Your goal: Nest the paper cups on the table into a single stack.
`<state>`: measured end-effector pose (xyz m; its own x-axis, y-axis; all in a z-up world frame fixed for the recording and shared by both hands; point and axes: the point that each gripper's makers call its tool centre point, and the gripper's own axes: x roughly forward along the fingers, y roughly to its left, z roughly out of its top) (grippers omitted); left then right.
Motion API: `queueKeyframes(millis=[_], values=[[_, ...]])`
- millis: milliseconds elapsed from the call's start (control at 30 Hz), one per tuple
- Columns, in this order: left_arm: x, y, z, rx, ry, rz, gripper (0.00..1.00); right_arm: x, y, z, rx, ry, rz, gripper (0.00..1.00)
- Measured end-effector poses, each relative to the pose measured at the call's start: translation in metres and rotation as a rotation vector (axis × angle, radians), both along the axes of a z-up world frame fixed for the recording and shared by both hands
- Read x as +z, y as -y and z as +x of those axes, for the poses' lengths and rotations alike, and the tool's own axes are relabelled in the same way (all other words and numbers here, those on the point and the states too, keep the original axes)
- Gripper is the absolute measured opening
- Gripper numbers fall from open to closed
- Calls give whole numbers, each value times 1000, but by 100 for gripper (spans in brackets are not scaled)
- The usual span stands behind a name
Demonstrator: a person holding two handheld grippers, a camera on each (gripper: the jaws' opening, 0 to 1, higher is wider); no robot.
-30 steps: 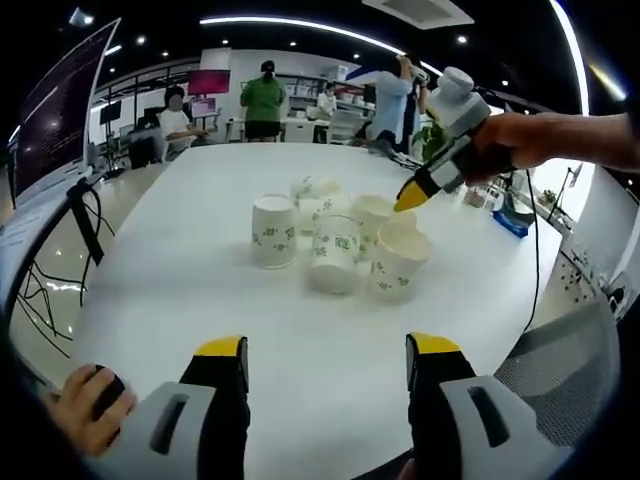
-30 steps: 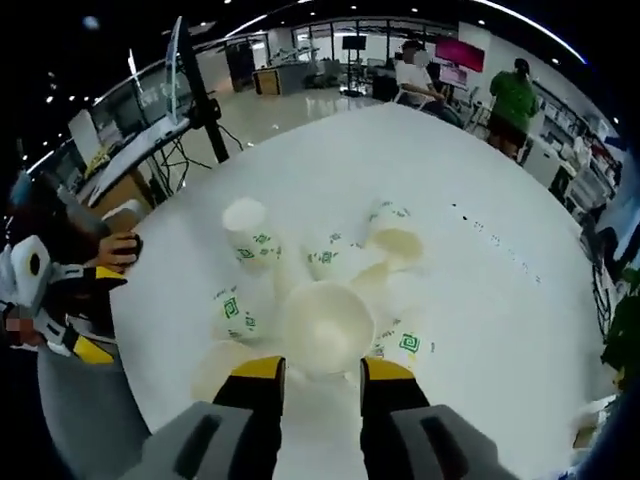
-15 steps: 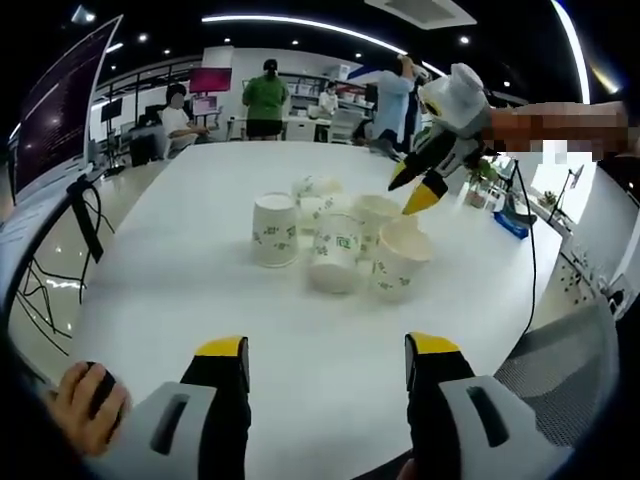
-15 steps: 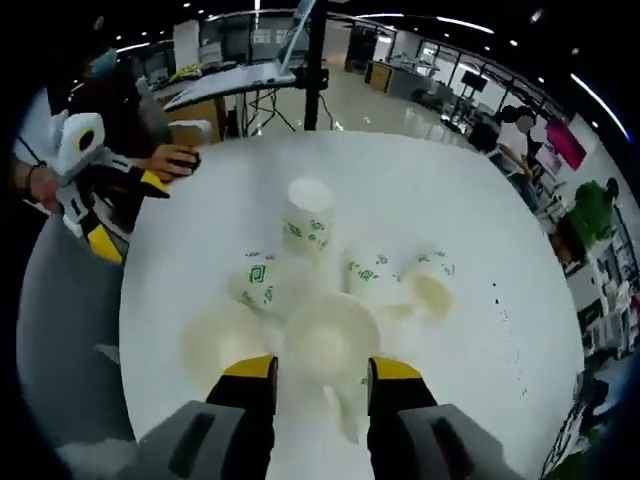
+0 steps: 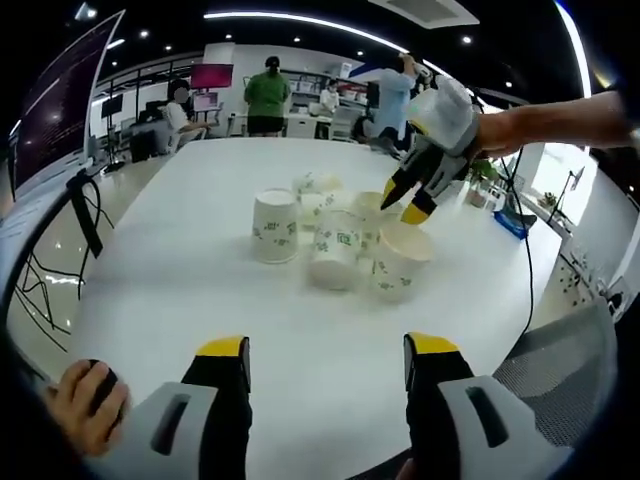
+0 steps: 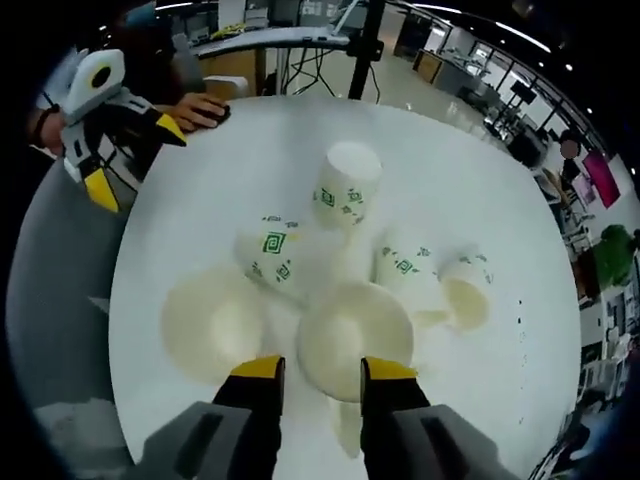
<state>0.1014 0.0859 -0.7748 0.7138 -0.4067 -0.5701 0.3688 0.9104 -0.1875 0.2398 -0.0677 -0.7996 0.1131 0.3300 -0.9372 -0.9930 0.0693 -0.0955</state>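
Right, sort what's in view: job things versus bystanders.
Job: paper cups clustered on the table; right gripper open above one upright cup; left gripper open, held back.
Bystanders: people, desks behind.

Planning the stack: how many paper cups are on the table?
6 clustered: inverted cup farthest, two open cups nearest, three cups between; more may hide.

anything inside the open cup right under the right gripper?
Looks empty: the open cup under the right hand-held gripper shows bare white walls and bottom. Its near rim is covered by the jaws, so that edge can't be checked.
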Motion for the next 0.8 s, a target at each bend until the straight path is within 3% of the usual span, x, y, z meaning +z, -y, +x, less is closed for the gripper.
queueKeyframes(millis=[233, 567, 800], values=[[-1, -1, 1, 5, -4, -3, 61, -18, -2, -3, 2, -21, -39, 23], [-3, -3, 2, 12, -9, -5, 61, -30, -6, -2, -49, -55, -41, 0], [0, -1, -1, 9, -11, -4, 60, -28, -9, -4, -46, -61, -31, 0]])
